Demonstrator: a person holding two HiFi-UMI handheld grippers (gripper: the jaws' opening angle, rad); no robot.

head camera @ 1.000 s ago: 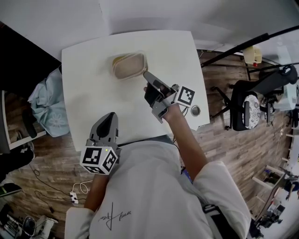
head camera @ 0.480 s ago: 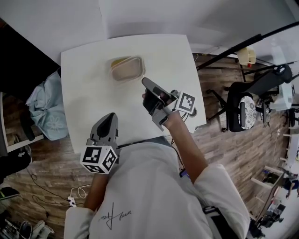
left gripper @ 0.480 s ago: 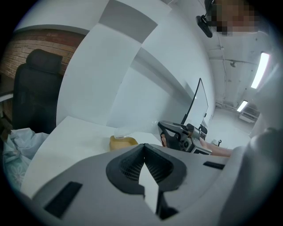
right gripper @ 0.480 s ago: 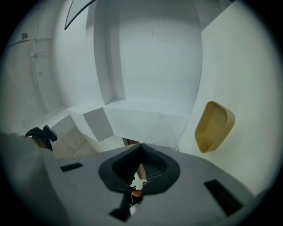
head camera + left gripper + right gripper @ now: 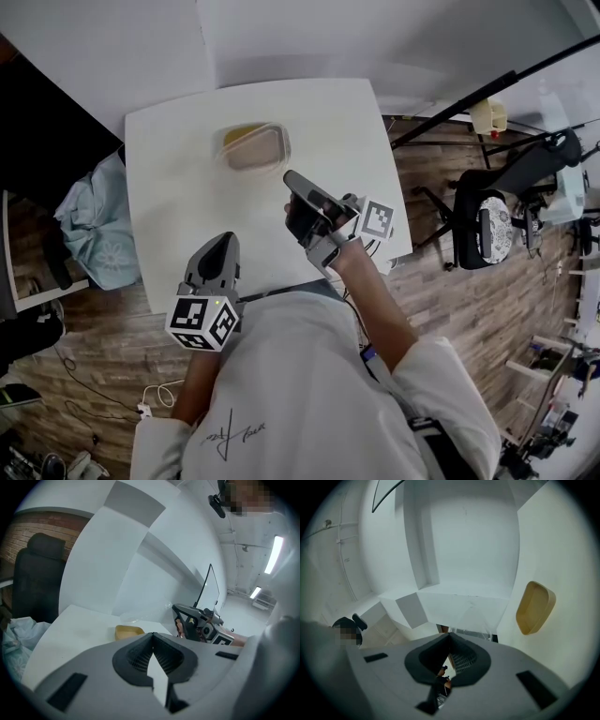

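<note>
Only the right gripper has shifted, drawn slightly back from the tan tub. The left gripper hangs over the near edge of the white table, forearm tucked by the body, jaws pressed together and empty. The tub sits toward the table's far side. The right arm reaches forward, its gripper pointing far-left, jaws closed on nothing, near the tub.

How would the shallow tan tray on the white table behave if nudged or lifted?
The tan tray looks thin-walled and empty, so probably light. Flat-based and shallow, it should slide on the smooth white table rather than tip.
</note>
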